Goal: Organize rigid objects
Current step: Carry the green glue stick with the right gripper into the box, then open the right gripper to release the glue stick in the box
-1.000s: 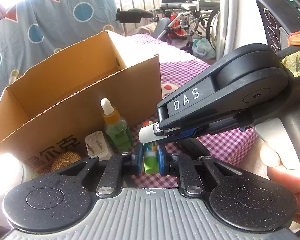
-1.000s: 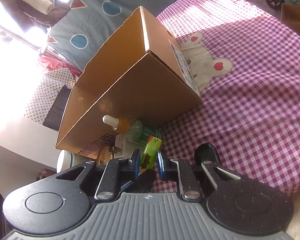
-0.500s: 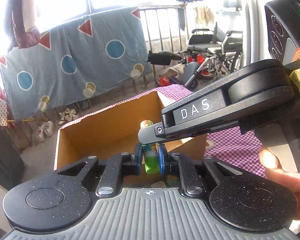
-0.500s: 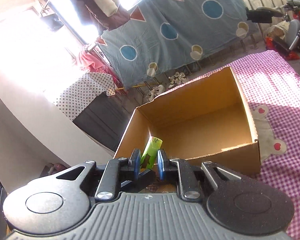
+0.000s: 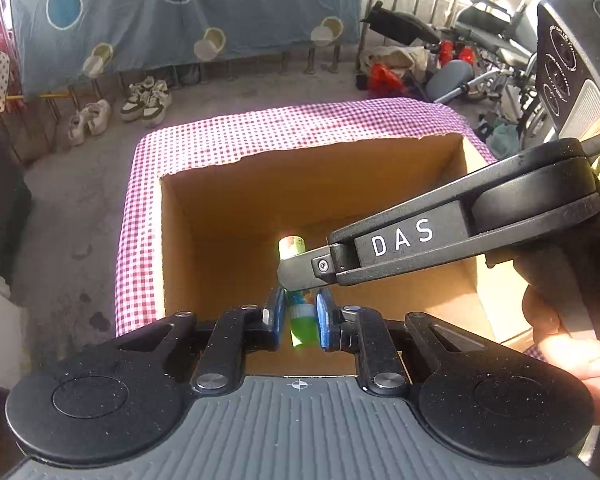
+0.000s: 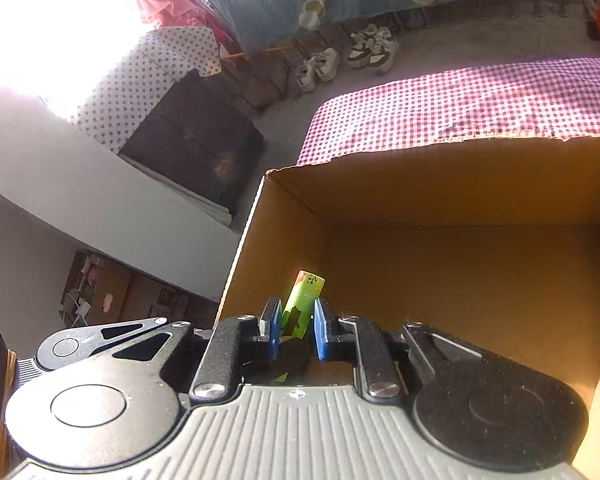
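A green tube-shaped item point(image 5: 300, 320) is held by both grippers above the open cardboard box point(image 5: 228, 200). My left gripper point(image 5: 298, 316) is shut on its lower green end. My right gripper point(image 6: 296, 322) is shut on the same green item point(image 6: 302, 304), higher up, and its body crosses the left wrist view point(image 5: 440, 240) from the right. The box's inside point(image 6: 460, 280) looks bare where it shows. The item's top end point(image 5: 292, 245) pokes out past the right gripper's finger.
The box stands on a table with a purple checked cloth point(image 5: 292, 124). Beyond its edge are a concrete floor, several shoes point(image 5: 144, 98), a blue hanging sheet point(image 5: 140, 8), and wheelchairs point(image 5: 492, 40) at the right. A dark cabinet point(image 6: 196, 140) stands left of the table.
Both grippers have lifted the green item from the tabletop beside the box, up over the box wall, and now tilt downward over the open box. The bottle and charger by the box are out of view.
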A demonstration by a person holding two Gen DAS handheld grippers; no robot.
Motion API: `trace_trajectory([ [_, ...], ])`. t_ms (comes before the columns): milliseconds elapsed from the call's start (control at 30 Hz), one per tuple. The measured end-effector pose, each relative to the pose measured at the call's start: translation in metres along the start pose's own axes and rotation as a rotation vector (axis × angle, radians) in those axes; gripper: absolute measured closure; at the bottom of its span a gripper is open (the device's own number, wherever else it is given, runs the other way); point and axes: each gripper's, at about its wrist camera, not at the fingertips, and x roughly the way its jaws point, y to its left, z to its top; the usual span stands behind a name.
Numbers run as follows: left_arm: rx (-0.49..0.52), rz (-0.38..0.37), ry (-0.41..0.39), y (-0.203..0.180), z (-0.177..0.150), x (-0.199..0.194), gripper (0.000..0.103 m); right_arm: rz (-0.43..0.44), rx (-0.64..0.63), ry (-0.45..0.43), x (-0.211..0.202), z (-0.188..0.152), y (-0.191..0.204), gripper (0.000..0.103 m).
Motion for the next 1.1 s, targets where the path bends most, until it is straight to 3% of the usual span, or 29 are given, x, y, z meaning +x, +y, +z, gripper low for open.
trace_trajectory([
  [233,-0.002,0.096,0.061,0.015,0.003,0.029,0.083,0.005,0.060,0.128,0.068,0.030,-0.022,0.089],
  [367,-0.005,0.111,0.060,0.017,0.000,0.026,0.080,-0.009,0.099,0.151,0.088,0.031,-0.030,0.089],
  [533,-0.008,0.101,0.036,0.016,-0.001,0.007,0.078,0.013,0.080,0.106,0.064,0.025,-0.025,0.088],
  [633,-0.009,0.090,-0.008,0.012,-0.003,-0.013,0.074,0.025,0.055,0.042,0.027,0.018,-0.020,0.087],
  [733,0.002,0.069,-0.071,0.004,-0.008,-0.042,0.064,0.043,0.036,-0.034,-0.022,-0.003,-0.019,0.087],
  [900,0.039,0.004,-0.165,-0.014,-0.024,-0.087,0.043,0.079,0.001,-0.192,-0.112,-0.072,-0.024,0.086],
  [1000,0.064,-0.041,-0.197,-0.028,-0.040,-0.103,0.035,0.104,0.035,-0.303,-0.154,-0.132,-0.038,0.069],
  [1067,0.076,-0.077,-0.203,-0.034,-0.048,-0.105,0.031,0.101,0.071,-0.358,-0.168,-0.166,-0.048,0.052],
  [1100,0.086,-0.099,-0.207,-0.043,-0.056,-0.106,0.030,0.092,0.101,-0.391,-0.173,-0.188,-0.056,0.051],
])
